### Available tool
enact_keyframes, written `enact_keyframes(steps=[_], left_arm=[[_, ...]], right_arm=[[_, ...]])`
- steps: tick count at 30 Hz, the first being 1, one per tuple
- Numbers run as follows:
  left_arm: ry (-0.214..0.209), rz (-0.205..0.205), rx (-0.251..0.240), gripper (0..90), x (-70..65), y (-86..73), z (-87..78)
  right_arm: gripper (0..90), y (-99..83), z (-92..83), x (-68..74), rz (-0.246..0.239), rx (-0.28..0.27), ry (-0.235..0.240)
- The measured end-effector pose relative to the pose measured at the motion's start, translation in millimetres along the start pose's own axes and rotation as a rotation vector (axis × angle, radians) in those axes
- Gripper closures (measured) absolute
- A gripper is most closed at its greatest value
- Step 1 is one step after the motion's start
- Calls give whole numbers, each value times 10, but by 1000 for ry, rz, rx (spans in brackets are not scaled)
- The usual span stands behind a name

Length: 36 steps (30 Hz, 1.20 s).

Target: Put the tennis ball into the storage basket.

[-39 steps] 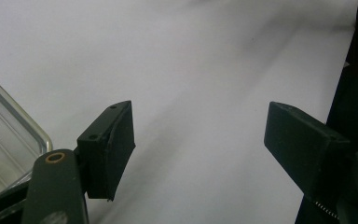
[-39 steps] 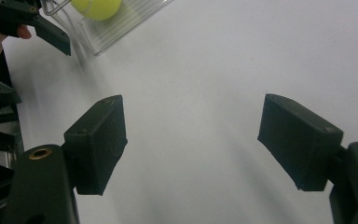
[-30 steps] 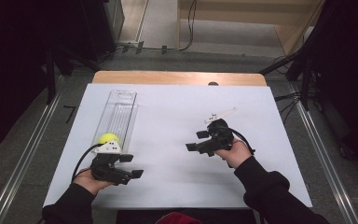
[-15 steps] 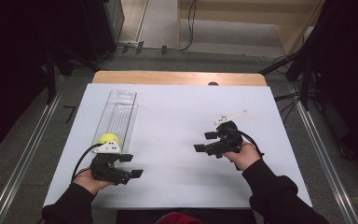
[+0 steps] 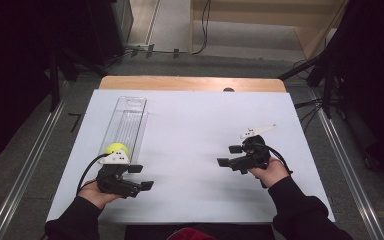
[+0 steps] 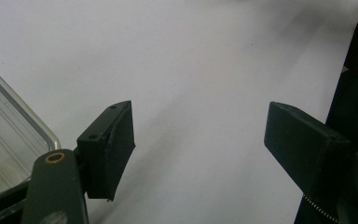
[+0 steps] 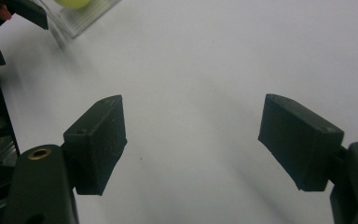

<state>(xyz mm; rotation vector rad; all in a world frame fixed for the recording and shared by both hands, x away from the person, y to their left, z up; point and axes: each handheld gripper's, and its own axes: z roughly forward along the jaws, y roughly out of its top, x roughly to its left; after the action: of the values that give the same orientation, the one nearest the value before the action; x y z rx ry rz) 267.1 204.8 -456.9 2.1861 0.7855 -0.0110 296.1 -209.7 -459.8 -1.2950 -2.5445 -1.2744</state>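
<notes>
Ball [image 5: 116, 148] sits in clear tray [image 5: 125, 120] by left hand-held gripper [image 5: 141, 177], released; right [image 5: 229, 155] too.

ball [image 5: 116, 148] in tray's [image 5: 128, 112] near end, table [image 5: 195, 120] left side

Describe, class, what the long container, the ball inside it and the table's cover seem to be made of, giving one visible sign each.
Long container: probably clear rigid plastic; the white surface shows through its ribbed walls. Ball: yellow-green, matte, possibly felt or foam; too small to tell. Table cover: smooth white sheet, faintly glossy, perhaps laminate or paper.
</notes>
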Motion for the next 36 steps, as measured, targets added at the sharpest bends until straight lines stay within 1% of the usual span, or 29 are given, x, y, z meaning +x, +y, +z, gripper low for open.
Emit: enact_keyframes(steps=[3,9,13,20,28,36], left_arm=[[1,-1,-1,250,1,1,0],[-3,-2,11,250,7,2,0],[-6,-18,14,237,18,2,8],[-4,-17,14,236,14,4,3],[-2,-17,14,236,14,4,3],[1,-17,14,236,13,4,1]], right_arm=[[209,-71,-43,-8,7,-4,-6],[208,-125,-84,-10,5,-7,-10],[208,-176,-106,-9,6,-3,-12],[208,-273,-142,-37,23,4,-14],[208,-365,-211,-60,27,-2,-23],[208,-482,-298,-85,41,-7,-46]])
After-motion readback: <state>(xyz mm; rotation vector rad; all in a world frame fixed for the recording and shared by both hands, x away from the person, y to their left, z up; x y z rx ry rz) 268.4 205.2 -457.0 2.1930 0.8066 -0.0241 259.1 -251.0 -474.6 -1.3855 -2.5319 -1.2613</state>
